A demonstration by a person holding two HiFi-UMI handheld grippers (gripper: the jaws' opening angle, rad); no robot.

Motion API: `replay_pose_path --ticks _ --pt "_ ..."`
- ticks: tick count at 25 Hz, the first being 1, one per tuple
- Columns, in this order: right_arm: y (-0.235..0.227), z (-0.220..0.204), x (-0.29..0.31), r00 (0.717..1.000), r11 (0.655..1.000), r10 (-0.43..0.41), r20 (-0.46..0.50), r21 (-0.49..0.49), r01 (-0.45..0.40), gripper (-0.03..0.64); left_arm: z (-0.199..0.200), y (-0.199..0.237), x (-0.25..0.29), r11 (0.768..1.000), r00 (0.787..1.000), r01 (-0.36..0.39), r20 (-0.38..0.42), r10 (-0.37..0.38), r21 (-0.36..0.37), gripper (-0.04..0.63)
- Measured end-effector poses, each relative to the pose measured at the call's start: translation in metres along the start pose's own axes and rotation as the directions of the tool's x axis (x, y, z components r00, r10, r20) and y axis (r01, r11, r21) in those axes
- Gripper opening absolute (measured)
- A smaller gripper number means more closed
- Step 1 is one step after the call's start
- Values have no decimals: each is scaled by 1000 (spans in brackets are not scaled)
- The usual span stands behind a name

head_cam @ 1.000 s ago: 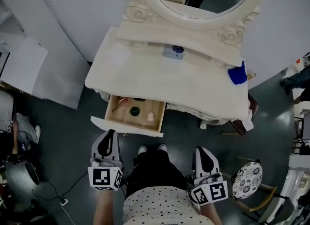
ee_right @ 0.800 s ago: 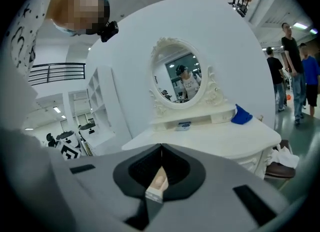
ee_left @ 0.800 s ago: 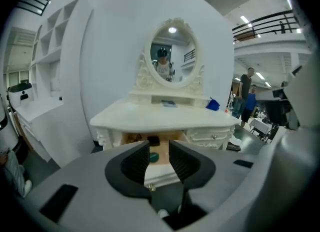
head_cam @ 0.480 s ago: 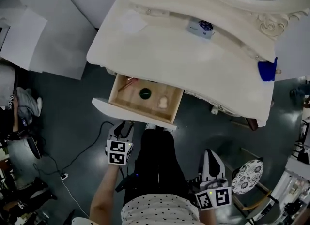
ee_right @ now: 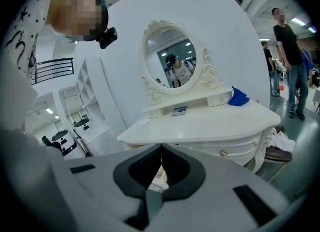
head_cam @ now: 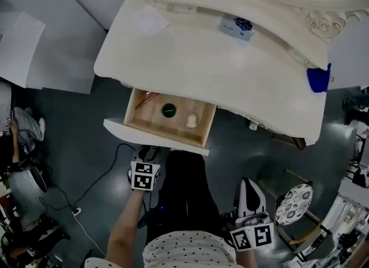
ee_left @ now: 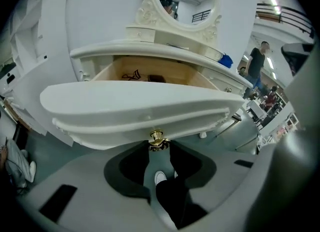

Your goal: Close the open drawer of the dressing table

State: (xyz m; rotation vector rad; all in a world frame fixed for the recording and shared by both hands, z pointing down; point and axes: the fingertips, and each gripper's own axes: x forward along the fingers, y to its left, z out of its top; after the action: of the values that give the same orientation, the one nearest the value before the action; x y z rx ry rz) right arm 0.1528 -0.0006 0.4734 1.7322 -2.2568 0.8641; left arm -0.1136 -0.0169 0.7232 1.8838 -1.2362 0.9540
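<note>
Beside the right gripper (head_cam: 247, 183), the person is wearing a white black-dotted top (head_cam: 184, 250), black trousers (head_cam: 187, 195) and white shoes (ee_left: 159, 178).

You have one cream dressing-table worktop (head_cam: 202, 71) with one open wood-lined drawer (head_cam: 144, 136) at frame centre. In the drawer you can count three things: one dark green round disc (head_cam: 168, 110), one pale pinkish lump (head_cam: 191, 121) and one reddish-brown strip (head_cam: 145, 101). Higher in the frame are one small white-and-blue box (head_cam: 236, 27) and one blue cloth (head_cam: 317, 80) at the right edge. There is one oval carved mirror (ee_right: 176, 64), and one patterned round stool (head_cam: 294, 204) at lower right.
</note>
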Motion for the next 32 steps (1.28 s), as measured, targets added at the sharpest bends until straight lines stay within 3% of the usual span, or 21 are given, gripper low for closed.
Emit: replay_pose_path --ticks 13,32 --pt "-2 11 -1 999 999 -36 17 0 36 9 21 4 10 1000 1000 -1 19 1 0 133" --pt "-28 36 20 992 992 -125 35 35 124 9 130 21 72 1000 996 -1 94 -1 26 133"
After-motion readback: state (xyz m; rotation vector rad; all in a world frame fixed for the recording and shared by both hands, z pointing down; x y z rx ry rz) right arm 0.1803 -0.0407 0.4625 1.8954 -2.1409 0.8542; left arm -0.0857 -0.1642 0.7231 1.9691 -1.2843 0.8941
